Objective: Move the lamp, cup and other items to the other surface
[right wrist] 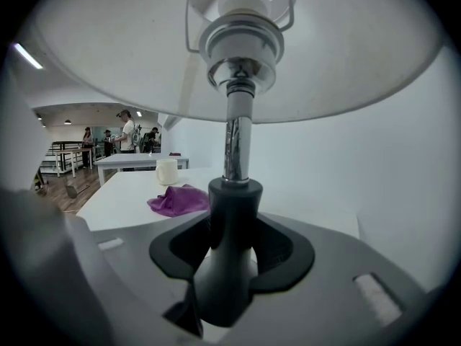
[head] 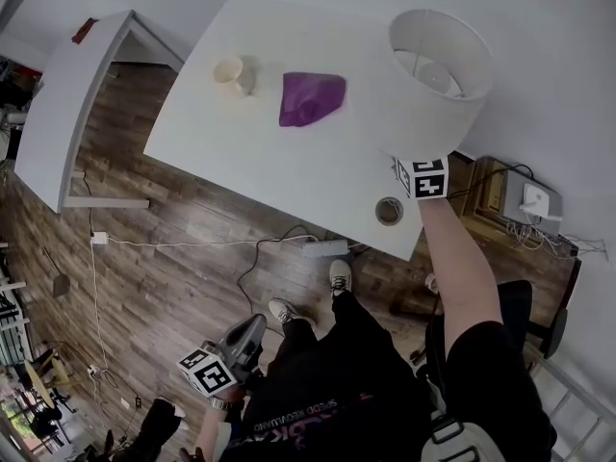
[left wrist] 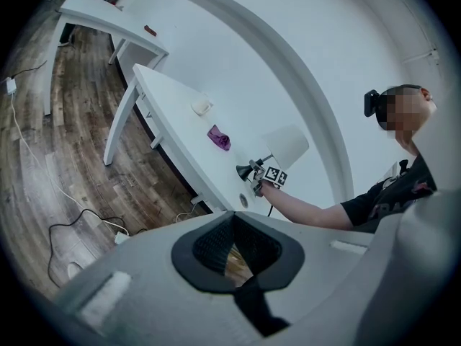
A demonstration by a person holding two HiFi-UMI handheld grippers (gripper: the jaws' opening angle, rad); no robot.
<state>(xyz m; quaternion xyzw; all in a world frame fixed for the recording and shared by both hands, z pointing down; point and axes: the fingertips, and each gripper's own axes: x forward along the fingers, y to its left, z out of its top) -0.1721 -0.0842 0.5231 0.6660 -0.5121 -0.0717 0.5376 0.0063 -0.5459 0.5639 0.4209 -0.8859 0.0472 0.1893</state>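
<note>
Right gripper [right wrist: 230, 254]: clamped on lamp [right wrist: 236, 150] at its dark neck, below the shade; lamp stands at the right end of the white table [head: 250, 162].
Handling: lift straight and keep upright, since it is likely top-heavy.
Left gripper [head: 252, 327]: closed, empty, low over wood floor [head: 173, 277].
Second white table [head: 67, 104]: well apart.
Purple cloth [head: 310, 99], cup [head: 231, 73]: not yet moved.

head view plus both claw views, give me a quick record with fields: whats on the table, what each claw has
lamp: upright at the right end of the table
right claw: shut on the lamp's dark neck
left claw: empty, low over the wood floor
cup: on the table, left of the purple cloth
purple cloth: crumpled, between cup and lamp
other surface: second white table, farther left
</note>
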